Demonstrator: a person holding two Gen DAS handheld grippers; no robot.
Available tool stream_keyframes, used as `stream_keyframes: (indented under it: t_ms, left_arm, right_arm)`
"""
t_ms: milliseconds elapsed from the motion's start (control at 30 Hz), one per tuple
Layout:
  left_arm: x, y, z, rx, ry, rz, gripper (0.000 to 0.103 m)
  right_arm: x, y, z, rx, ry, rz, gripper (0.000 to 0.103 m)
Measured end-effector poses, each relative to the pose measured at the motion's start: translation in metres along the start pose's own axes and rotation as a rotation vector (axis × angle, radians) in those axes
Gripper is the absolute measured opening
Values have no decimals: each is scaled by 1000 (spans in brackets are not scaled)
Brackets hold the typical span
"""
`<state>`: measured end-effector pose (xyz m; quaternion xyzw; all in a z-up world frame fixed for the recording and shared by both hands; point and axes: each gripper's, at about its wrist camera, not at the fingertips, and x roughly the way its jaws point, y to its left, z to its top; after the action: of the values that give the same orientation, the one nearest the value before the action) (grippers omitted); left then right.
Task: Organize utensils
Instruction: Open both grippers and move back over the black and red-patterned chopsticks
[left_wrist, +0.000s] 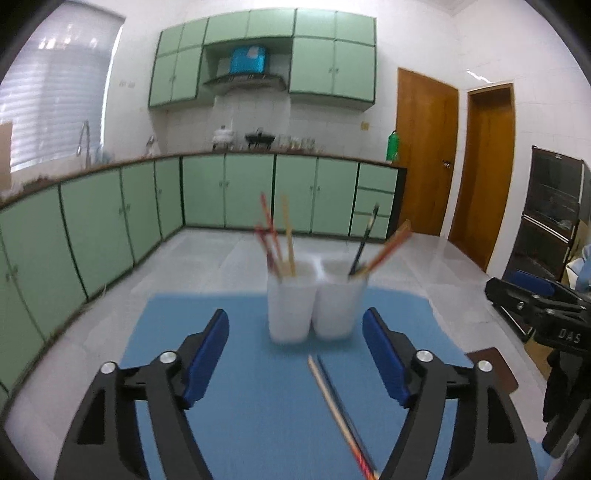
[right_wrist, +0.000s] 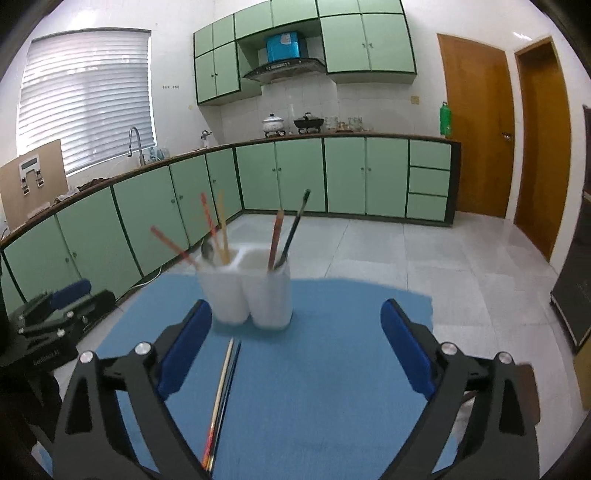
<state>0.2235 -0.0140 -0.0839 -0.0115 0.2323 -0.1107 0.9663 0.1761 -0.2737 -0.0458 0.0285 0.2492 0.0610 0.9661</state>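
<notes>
Left gripper (left_wrist: 295, 354): jaws wide apart, nothing between the blue pads (left_wrist: 207, 356), hanging above the blue mat (left_wrist: 229, 413). Right gripper (right_wrist: 295, 347): same, jaws spread, empty, pads (right_wrist: 406, 350) clear of everything. My read: both sit open and high, framing the work, because neither has committed to a pick yet.

Directly under both: a pair of chopsticks (left_wrist: 338, 410) lying flat on the mat, side by side and touching or nearly so along their length. One is pale wood, the other dark. The near ends look red/orange patterned. In the right wrist view the chopsticks (right_wrist: 223, 395) lie closer to the left pad than the right, so the right gripper isn't centred on them. They look like the last loose pieces, probably parked there for pickup.

Beyond them, at the far part of the mat: a white two-compartment holder (left_wrist: 317, 310), upright. Left compartment holds red-patterned and pale sticks (left_wrist: 277, 243) leaning at mixed angles; the right wrist view also shows a metal spoon bowl (right_wrist: 208, 251) there. Right compartment holds a dark stick and an orange-brown one (left_wrist: 376, 247). Sorting rule isn't clear from here.

Left view is motion-blurred, so fine detail is soft. Thin sticks flat on a mat mean a low, precise pinch.

Past the table: tiled floor and green cabinets (right_wrist: 299, 173).
</notes>
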Motion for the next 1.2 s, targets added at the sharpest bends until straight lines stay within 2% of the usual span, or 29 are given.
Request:
stream_keyframes:
  t_ms: [167,300,467,667,867,1200]
  left_arm:
    - [-2,4,-46,6,69,34,78]
    - [-5,12,-78,-31,107,49,81]
    - [-5,13,-105,-19,143,81,81]
    - [-1,15,-117,-16,212,96,81]
    - [0,21,-131,-19,268,111,82]
    - [0,29,-137,-39,291,123,82]
  right_arm:
    - [-4,12,-45,29,43,4,93]
    - [0,26,-78,12,84,-12,94]
    - [10,34,-107,35,150,-8,94]
    - [16,47,-136,19,224,-5,94]
    - [19,57,-148,-5,283,12,94]
    - [31,73,-163,-65,370,3,94]
